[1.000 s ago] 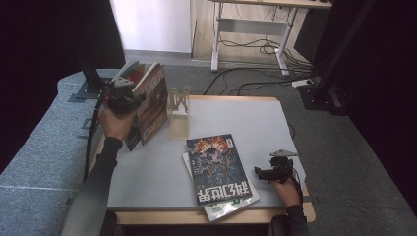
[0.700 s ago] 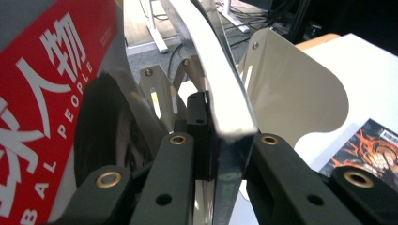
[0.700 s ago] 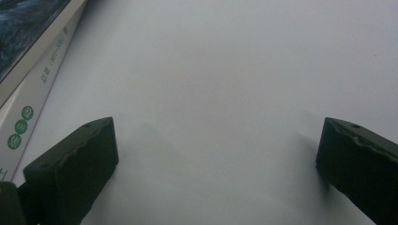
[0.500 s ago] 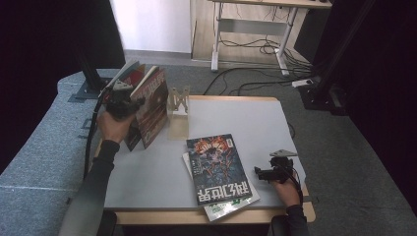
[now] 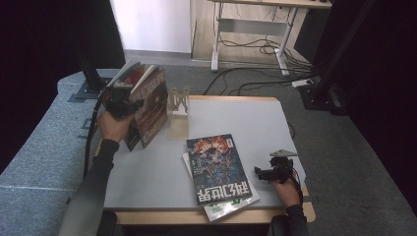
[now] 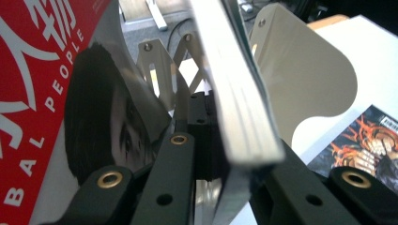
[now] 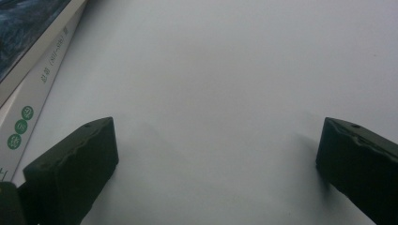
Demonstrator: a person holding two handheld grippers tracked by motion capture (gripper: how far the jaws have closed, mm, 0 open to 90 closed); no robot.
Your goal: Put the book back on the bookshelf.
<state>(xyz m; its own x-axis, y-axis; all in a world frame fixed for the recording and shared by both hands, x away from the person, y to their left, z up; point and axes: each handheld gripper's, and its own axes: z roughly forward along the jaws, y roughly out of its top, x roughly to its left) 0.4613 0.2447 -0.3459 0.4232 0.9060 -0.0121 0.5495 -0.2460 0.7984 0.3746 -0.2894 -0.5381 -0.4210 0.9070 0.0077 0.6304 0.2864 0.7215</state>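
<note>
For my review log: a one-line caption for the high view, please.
Left claw holds a magazine upright beside the bookstand; right claw rests open on the table near two stacked magazines.

place: probably a lab or recording studio | cues: black curtains; grey carpet; floor cables; desk frame

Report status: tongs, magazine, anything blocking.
Left tongs shut on magazine, held upright left of rack. Right tongs open, resting on table. Nothing blocking.
</note>
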